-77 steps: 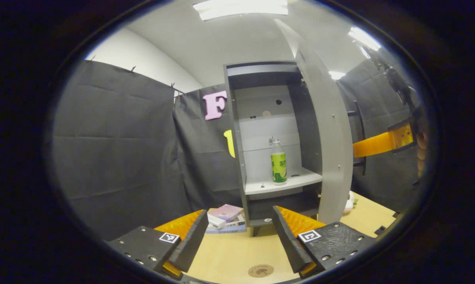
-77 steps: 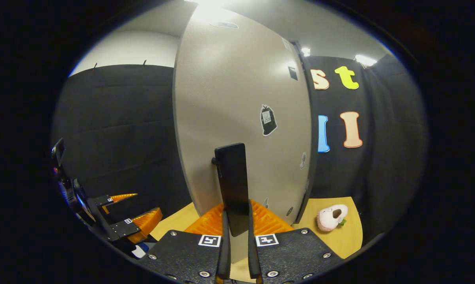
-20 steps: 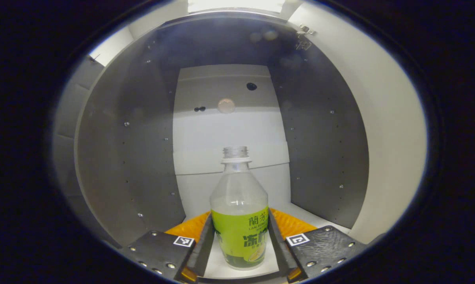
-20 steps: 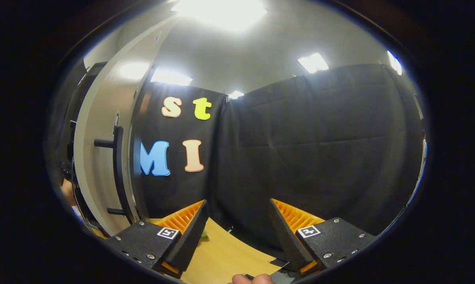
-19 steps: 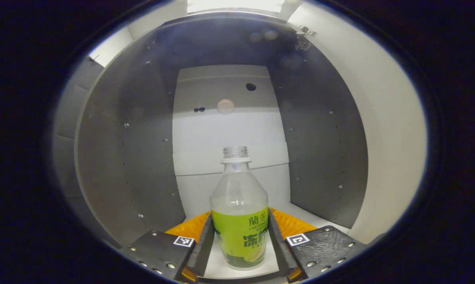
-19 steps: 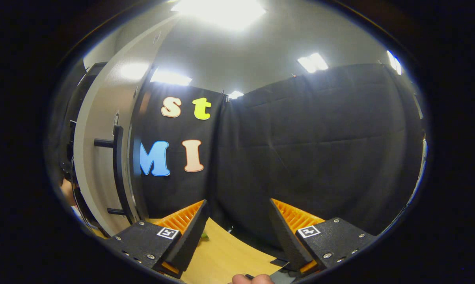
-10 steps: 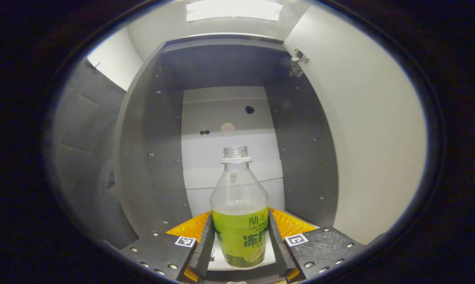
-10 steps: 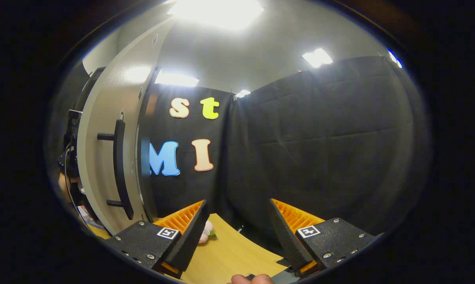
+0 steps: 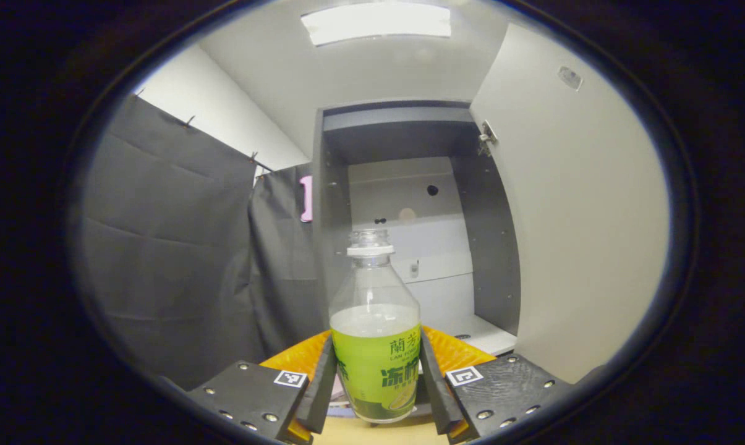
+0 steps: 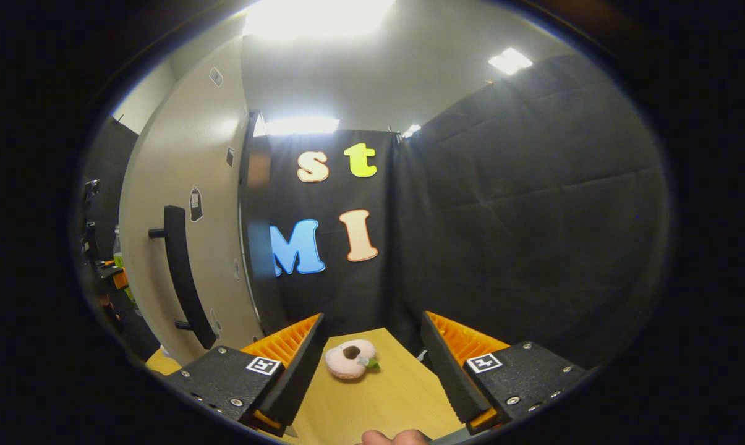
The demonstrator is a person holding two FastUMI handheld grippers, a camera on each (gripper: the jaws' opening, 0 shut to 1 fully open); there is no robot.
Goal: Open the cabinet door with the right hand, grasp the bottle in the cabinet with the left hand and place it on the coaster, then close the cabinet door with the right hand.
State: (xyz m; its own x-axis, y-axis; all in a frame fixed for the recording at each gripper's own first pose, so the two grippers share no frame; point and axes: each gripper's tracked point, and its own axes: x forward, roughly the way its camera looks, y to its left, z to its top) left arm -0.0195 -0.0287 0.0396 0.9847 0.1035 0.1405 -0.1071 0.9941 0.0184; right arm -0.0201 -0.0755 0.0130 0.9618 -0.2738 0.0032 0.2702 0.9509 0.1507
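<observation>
In the left gripper view, a clear bottle (image 9: 375, 334) with a green label and no cap stands upright between my left gripper's (image 9: 376, 386) fingers, which press on its label from both sides. It hangs in front of the open grey cabinet (image 9: 403, 222), whose pale door (image 9: 582, 216) swings out on the right. In the right gripper view, my right gripper (image 10: 369, 364) is open with nothing between its fingers, over the wooden table (image 10: 384, 395). The door (image 10: 187, 167) with its black bar handle (image 10: 183, 278) stands to its left, apart from it.
A pale plush toy (image 10: 349, 358) lies on the table just ahead of the right gripper. The white shelf (image 9: 480, 334) of the cabinet sits behind the bottle. Black cloth walls close the booth on the left and right.
The left gripper has drawn back out of the cabinet with the bottle held in it. The right gripper has turned a little, bringing the plush toy and more of the door into its view.
</observation>
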